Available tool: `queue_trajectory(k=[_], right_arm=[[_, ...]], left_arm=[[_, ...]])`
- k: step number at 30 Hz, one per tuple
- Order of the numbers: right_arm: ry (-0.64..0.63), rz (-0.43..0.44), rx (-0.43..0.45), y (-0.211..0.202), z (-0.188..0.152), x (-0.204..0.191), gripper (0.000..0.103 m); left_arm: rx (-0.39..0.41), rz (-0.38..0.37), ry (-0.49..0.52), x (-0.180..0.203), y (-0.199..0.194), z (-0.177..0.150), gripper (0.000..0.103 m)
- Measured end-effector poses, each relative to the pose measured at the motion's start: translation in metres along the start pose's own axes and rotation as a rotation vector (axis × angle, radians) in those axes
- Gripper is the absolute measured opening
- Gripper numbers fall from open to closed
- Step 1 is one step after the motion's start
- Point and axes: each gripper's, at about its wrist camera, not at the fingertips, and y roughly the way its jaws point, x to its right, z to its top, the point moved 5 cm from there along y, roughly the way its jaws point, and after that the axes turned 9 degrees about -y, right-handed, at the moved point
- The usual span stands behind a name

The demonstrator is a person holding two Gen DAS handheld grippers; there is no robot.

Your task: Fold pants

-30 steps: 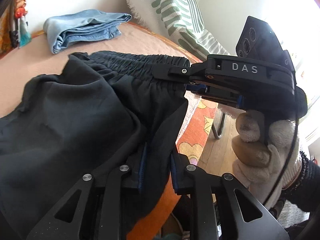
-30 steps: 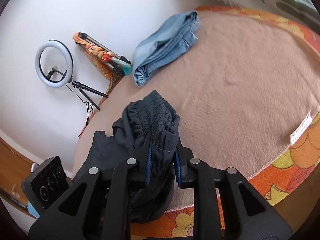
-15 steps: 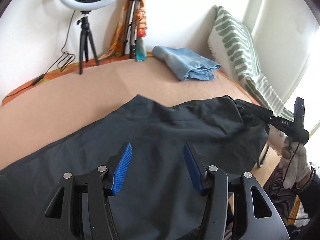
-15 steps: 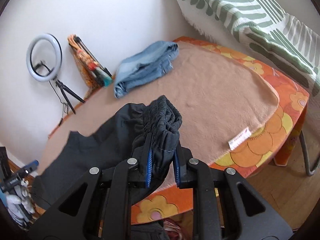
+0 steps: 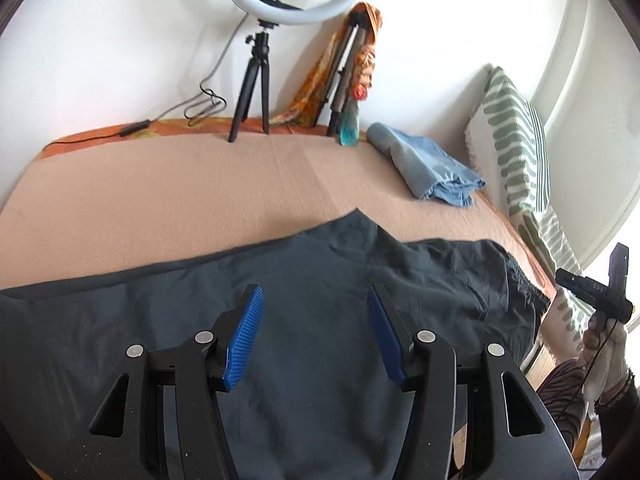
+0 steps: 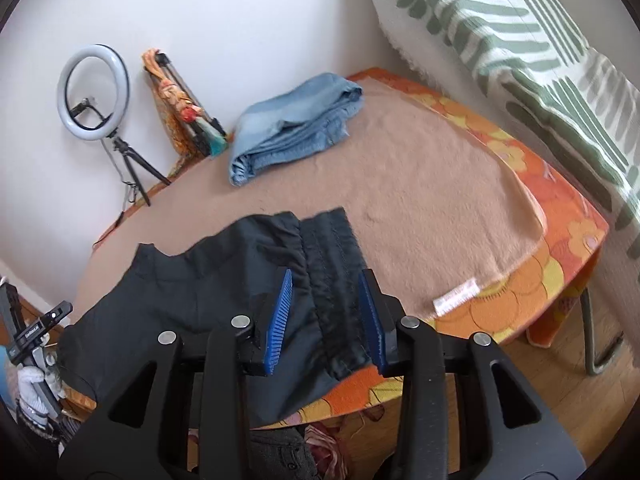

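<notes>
Black pants [image 5: 320, 276] lie spread across the tan blanket [image 5: 160, 196], their elastic waistband [image 6: 332, 248] at the table's right end near the edge. My left gripper [image 5: 316, 332] hovers open over the middle of the pants with nothing between its blue pads. My right gripper [image 6: 326, 316] is above the waistband and its jaws are opening. The gathered band lies between the pads, which no longer press on it. In the left wrist view the right gripper [image 5: 592, 290] shows at the far right in a gloved hand [image 5: 604, 356].
Folded blue jeans [image 6: 292, 128] lie at the far side of the table. A ring light on a tripod [image 5: 256, 60] and a second, cloth-draped tripod [image 5: 348, 68] stand against the wall. A green-striped pillow [image 6: 520, 32] leans at the right end. An orange flowered cloth [image 6: 516, 296] hangs over the table edge above the wooden floor.
The left gripper has let go of the pants, opened and drawn back along them. The right gripper has loosened off the waistband, which now lies flat on the blanket.
</notes>
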Motion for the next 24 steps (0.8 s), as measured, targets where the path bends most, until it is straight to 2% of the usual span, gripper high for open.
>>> queue_trajectory(k=[3, 4, 5, 6, 9, 12, 16, 18, 19, 20, 21, 22, 24], right_arm=[[-0.088, 0.081, -0.002, 0.016, 0.025, -0.020, 0.046], [-0.133, 0.105, -0.007, 0.025, 0.034, -0.027, 0.054], [-0.183, 0.128, -0.017, 0.036, 0.042, -0.034, 0.066], [-0.236, 0.156, -0.043, 0.050, 0.049, -0.041, 0.070], [-0.354, 0.221, -0.126, 0.093, 0.060, -0.060, 0.071], [-0.438, 0.265, -0.227, 0.134, 0.057, -0.078, 0.072], [-0.584, 0.229, -0.334, 0.172, 0.035, -0.098, 0.072], [-0.629, 0.232, -0.366, 0.180, 0.025, -0.103, 0.072], [-0.644, 0.217, -0.374, 0.182, 0.022, -0.104, 0.065], [-0.655, 0.207, -0.386, 0.185, 0.018, -0.105, 0.048], [-0.656, 0.209, -0.404, 0.188, 0.015, -0.106, 0.037], [-0.653, 0.215, -0.421, 0.190, 0.012, -0.106, 0.018], [-0.674, 0.205, -0.412, 0.190, 0.011, -0.108, 0.009]], left_arm=[[0.091, -0.002, -0.061, -0.013, -0.032, 0.018, 0.053], [0.116, 0.003, -0.080, -0.018, -0.044, 0.025, 0.053], [0.142, 0.014, -0.099, -0.024, -0.057, 0.030, 0.053], [0.169, 0.025, -0.118, -0.031, -0.070, 0.037, 0.053], [0.247, 0.078, -0.154, -0.052, -0.112, 0.058, 0.055], [0.339, 0.151, -0.189, -0.075, -0.163, 0.075, 0.057], [0.457, 0.258, -0.228, -0.107, -0.236, 0.089, 0.060], [0.483, 0.323, -0.248, -0.126, -0.266, 0.092, 0.063], [0.498, 0.364, -0.257, -0.136, -0.280, 0.092, 0.063], [0.512, 0.407, -0.261, -0.145, -0.292, 0.092, 0.063], [0.516, 0.448, -0.260, -0.154, -0.302, 0.091, 0.063], [0.514, 0.485, -0.259, -0.162, -0.308, 0.089, 0.063], [0.489, 0.540, -0.267, -0.180, -0.314, 0.082, 0.064]])
